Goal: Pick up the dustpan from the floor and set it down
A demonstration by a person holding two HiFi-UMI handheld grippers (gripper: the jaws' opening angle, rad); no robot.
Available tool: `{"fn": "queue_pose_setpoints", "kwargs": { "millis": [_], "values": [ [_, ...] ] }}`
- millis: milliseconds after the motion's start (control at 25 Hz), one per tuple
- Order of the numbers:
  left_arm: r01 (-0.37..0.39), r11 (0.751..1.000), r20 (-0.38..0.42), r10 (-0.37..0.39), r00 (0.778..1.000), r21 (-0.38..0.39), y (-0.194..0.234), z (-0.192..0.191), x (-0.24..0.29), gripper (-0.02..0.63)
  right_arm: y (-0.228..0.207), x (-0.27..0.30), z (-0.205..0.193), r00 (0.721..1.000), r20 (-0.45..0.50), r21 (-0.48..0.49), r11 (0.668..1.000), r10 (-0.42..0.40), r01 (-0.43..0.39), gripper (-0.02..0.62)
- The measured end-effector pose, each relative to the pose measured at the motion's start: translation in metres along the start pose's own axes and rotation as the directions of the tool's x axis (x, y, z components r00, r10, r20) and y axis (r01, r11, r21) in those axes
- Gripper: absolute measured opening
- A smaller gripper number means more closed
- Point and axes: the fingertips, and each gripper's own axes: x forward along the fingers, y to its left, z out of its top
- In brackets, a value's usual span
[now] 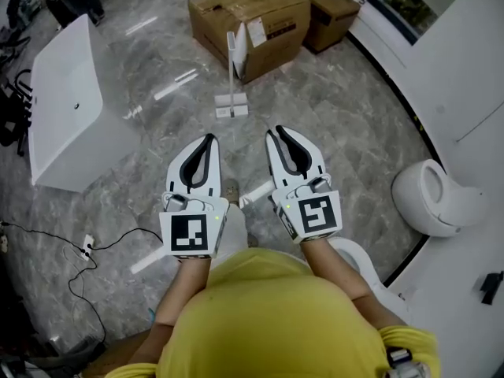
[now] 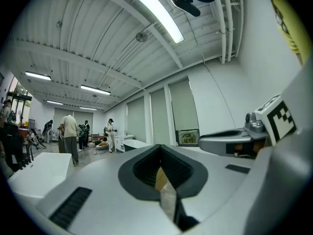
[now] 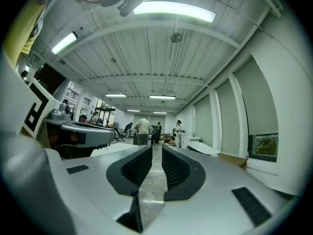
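The dustpan (image 1: pixel 231 101) is white, with a thin upright handle. It stands on the grey marble floor ahead of me, just in front of the cardboard boxes. Both grippers are held level at waist height, well short of it and apart from it. My left gripper (image 1: pixel 209 138) has its jaw tips meeting and holds nothing; the left gripper view shows the same for the left gripper (image 2: pixel 160 150). My right gripper (image 1: pixel 276 131) has a narrow slit between its jaws, with nothing in it, as the right gripper (image 3: pixel 155 150) also shows in its own view. Neither gripper view shows the dustpan.
Cardboard boxes (image 1: pixel 264 14) stand behind the dustpan. A white bathtub (image 1: pixel 67 105) is at the left and a white toilet (image 1: pixel 431 197) at the right by the wall. A cable and socket (image 1: pixel 87 246) lie on the floor at lower left. Several people (image 2: pixel 70 131) stand far off.
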Motion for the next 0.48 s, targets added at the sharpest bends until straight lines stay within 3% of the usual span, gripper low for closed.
{"fn": "queue_pose_setpoints", "kwargs": {
  "millis": [480],
  "values": [
    [0.040,0.999,-0.034,-0.040,0.999,-0.001,0.090,-0.028,0.128,0.002,-0.049,0.148,-0.027,0.997,-0.075,0.010,1.000,-0.016,0.017,0.152]
  ]
}}
